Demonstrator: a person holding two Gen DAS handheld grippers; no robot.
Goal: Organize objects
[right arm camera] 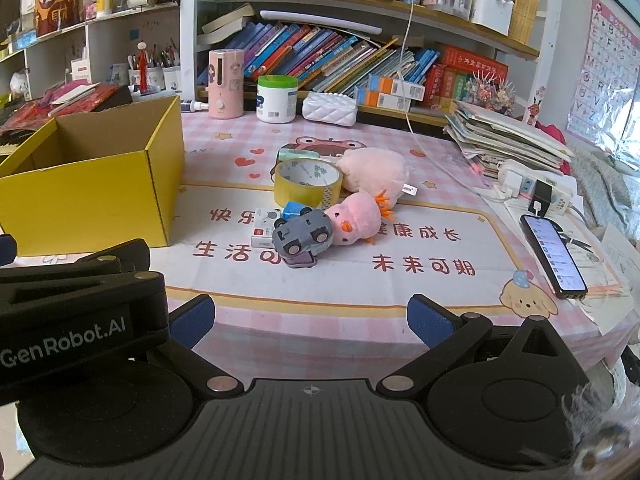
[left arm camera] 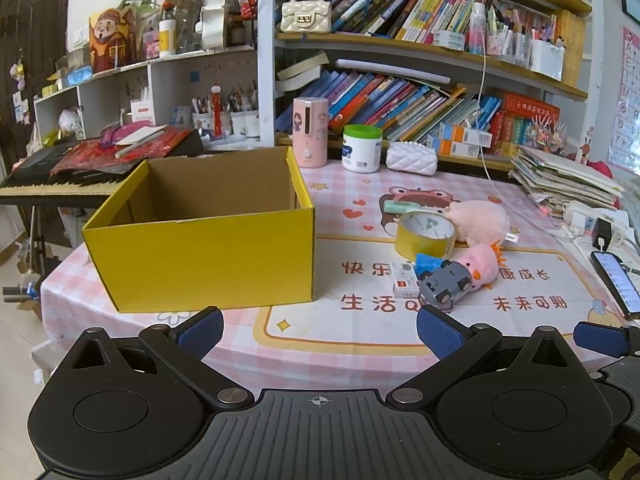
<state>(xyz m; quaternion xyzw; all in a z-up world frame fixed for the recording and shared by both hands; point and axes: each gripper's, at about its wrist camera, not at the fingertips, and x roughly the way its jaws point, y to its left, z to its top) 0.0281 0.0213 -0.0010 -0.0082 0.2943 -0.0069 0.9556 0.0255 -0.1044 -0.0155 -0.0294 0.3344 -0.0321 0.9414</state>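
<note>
Nothing done yet — box [left arm camera: 208,256] looks empty, tape [right arm camera: 308,182], car [right arm camera: 304,236], plushes [right arm camera: 356,220] unsorted on table [right arm camera: 360,292]. Left gripper [left arm camera: 318,330], right gripper [right arm camera: 310,316] — fingers wide, holding nothing.

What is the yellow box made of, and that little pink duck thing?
The yellow box looks like cardboard: thin folded walls, a plain brown inside, a smooth matte yellow outside. The small pink plush seems to be soft fuzzy fabric, probably stuffed, with orange felt-like bits on top.
</note>
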